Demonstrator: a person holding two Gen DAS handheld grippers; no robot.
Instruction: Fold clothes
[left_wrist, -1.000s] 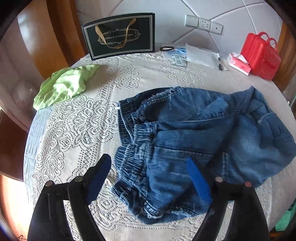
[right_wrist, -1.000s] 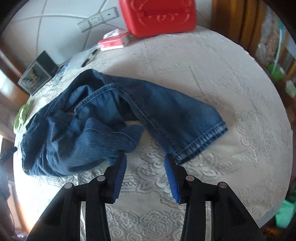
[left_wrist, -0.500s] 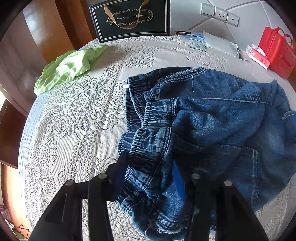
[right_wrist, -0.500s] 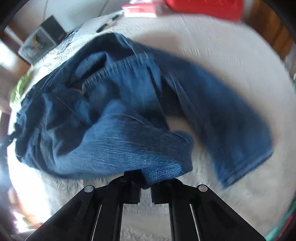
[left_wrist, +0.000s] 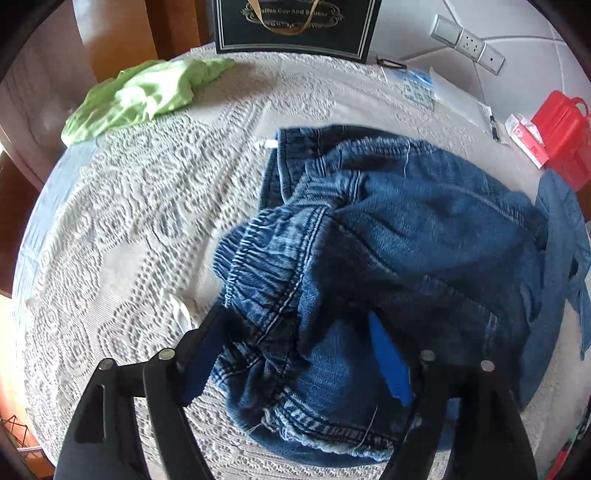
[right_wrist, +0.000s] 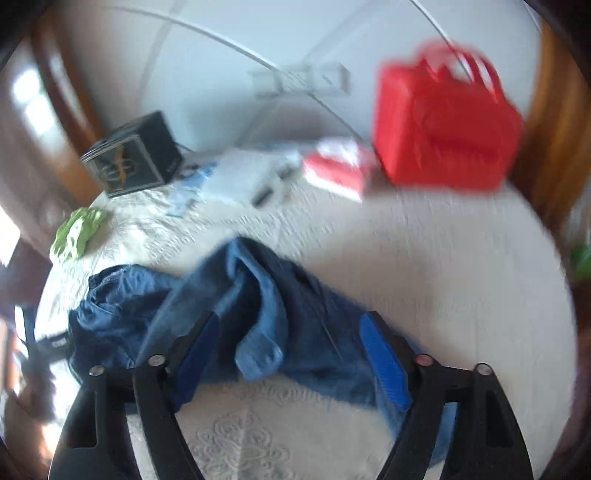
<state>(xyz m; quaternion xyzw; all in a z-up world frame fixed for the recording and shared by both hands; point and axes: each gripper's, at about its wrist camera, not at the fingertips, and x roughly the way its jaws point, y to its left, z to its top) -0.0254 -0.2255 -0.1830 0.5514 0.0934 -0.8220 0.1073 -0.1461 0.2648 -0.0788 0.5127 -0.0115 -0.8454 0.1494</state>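
Observation:
A pair of blue denim jeans (left_wrist: 399, 251) lies crumpled on a round table with a white lace cloth (left_wrist: 140, 229). My left gripper (left_wrist: 295, 354) is open, its blue-padded fingers straddling the bunched elastic waistband at the near edge. In the blurred right wrist view, the jeans (right_wrist: 258, 314) lie heaped near the camera. My right gripper (right_wrist: 291, 354) is open with a folded denim leg lying between its fingers.
A green garment (left_wrist: 144, 96) lies at the far left. A black gift bag (left_wrist: 295, 26) stands at the back. A red case (right_wrist: 443, 122), a red-and-white pack (right_wrist: 336, 170) and papers (right_wrist: 243, 177) sit at the back right.
The right gripper was shut on a denim leg half a second ago and is now open, pulled back and tilted up. The left gripper moved forward over the waistband and stays open.

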